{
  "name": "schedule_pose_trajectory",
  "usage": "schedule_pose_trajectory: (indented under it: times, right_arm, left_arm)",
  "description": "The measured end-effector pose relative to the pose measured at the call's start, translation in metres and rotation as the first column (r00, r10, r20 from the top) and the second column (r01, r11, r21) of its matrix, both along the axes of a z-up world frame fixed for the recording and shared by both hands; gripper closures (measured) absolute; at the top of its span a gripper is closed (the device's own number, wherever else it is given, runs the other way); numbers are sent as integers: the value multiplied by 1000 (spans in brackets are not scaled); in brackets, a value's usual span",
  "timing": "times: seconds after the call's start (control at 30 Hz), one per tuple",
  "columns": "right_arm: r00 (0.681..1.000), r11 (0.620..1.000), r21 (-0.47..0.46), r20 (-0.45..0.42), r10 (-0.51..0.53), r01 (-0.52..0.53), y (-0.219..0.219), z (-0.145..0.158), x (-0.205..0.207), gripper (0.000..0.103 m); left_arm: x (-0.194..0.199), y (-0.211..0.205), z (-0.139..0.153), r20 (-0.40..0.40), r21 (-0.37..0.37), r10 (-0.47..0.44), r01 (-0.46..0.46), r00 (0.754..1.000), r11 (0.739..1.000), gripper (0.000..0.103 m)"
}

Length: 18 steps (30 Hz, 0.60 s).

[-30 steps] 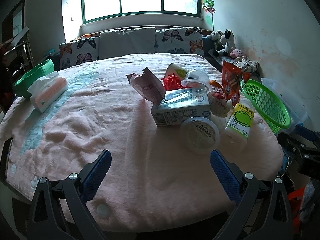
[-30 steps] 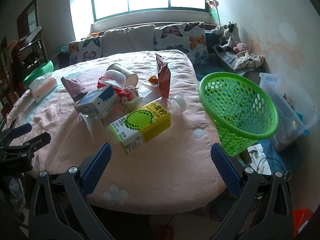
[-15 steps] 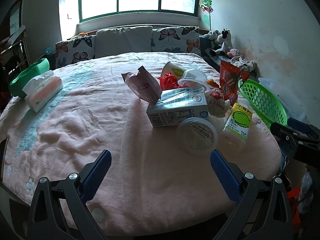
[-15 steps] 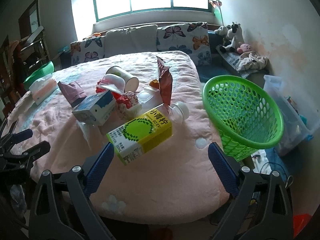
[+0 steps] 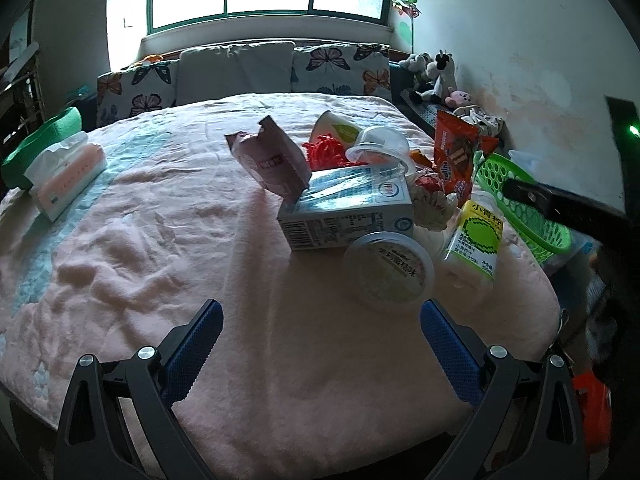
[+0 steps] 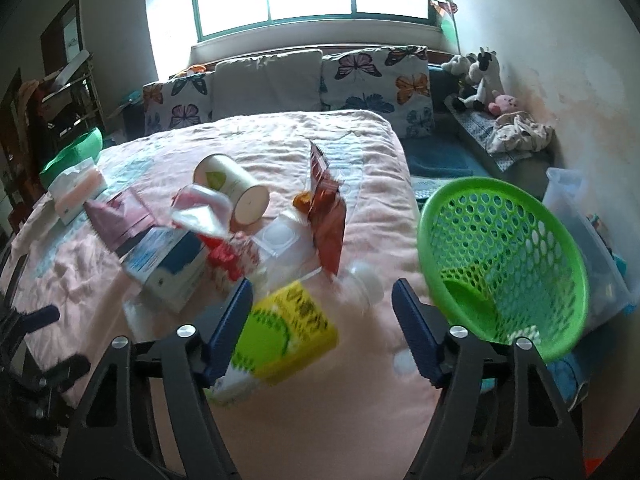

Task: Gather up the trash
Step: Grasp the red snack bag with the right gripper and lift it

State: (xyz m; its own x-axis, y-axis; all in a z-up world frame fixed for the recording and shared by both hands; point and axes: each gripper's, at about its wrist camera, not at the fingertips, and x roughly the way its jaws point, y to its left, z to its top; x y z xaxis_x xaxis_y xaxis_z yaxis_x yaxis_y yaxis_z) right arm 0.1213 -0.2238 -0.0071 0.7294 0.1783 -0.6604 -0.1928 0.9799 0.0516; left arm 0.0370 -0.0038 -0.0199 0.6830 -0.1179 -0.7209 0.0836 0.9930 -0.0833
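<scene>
Two claws are mine, and only the right one has changed in the last second. My right claw [image 6: 322,322] has come forward over the near right edge of the bed [image 6: 360,412], and its jaws, wide apart a second ago, are closing now around the yellow-green drink bottle [image 6: 280,340]. The bottle lies on its side between them, cap end [image 6: 366,280] pointing toward the far edge; the left pad looks to be at or against its label, while a clear gap shows at the right pad, so I judge nothing is gripped yet. My left claw [image 5: 320,344] has barely stirred: it hangs released over bare blanket at the near edge, short of the round lidded cup [image 5: 390,270] and the blue-white carton [image 5: 346,210]. The green basket [image 6: 508,264] waits off the bed's right edge, tilted toward me. So the first pickup is beginning, and the pile in the middle is untouched.
</scene>
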Motion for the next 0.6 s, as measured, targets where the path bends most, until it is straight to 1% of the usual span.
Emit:
schedule_pose_trajectory:
  times: [0.1,0.23,0.37,0.43,0.5,0.57,0.6]
  right_arm:
    - [1000,1000,-7,-2,2,-2,-2,-1,19,37]
    - [1000,1000,-15,-20,21,-21,0,-5,41,42]
    - [999,999,-25,-35,24,-24,5,-12,58,46]
    - [999,1000,-15,-45,25,-26,5,-16,65,51]
    - [998,1000,-7,-56,30,-30,5,-18,72,54]
    - [997,999,-1,-64,37,-37,5,-20,76,63]
    - [997,999,1,-69,39,-39,5,-21,78,69]
  left_arm:
    - [7,-3,-2,-3,-7,-16,16,1000,1000,7]
    - [18,-6,-7,-22,-40,-32,31,999,999,7]
    - [26,-11,-10,-21,-41,-45,44,999,998,7]
    - [31,-12,-11,-22,-52,-49,48,999,997,7]
    - [35,-13,-12,-24,-64,-52,50,998,997,7]
    - [40,-14,-15,-28,-73,-54,52,998,996,7]
    - [42,-15,-16,-31,-75,-55,53,998,996,7]
